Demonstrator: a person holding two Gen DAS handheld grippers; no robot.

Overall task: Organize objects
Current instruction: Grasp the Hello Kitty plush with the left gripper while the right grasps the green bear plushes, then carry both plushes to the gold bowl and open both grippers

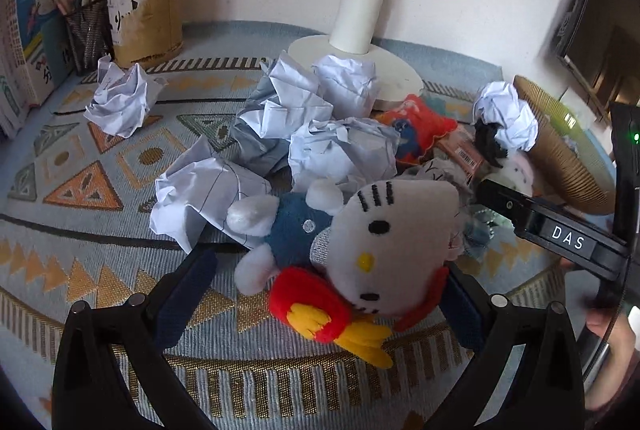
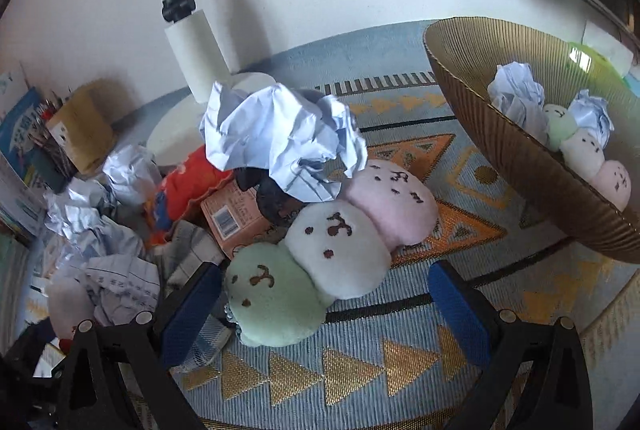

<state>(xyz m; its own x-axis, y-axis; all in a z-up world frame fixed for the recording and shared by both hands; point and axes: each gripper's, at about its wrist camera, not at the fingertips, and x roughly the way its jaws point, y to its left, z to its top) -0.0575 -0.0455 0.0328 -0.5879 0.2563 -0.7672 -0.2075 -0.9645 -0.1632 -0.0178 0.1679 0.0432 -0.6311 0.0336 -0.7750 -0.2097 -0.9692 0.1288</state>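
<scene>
Left tongs [image 1: 328, 286] are spread wide, gripping nothing; a white cat plush [image 1: 360, 250] lies between the blue pads, its length running ahead-left to near-right, head nearest. Bare patterned mat [image 1: 80, 230] lies left. Right tongs [image 2: 324, 294], likewise spread, bracket a three-ball plush [image 2: 320, 250] angled ahead-right. Ahead-right, a woven bowl [image 2: 500, 157] holds crumpled paper [image 2: 516, 97] and another three-ball plush.

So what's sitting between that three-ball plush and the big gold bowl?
Nothing: in the right wrist view, only bare patterned cloth lies between the three-ball plush and the gold bowl. They stand apart.
</scene>
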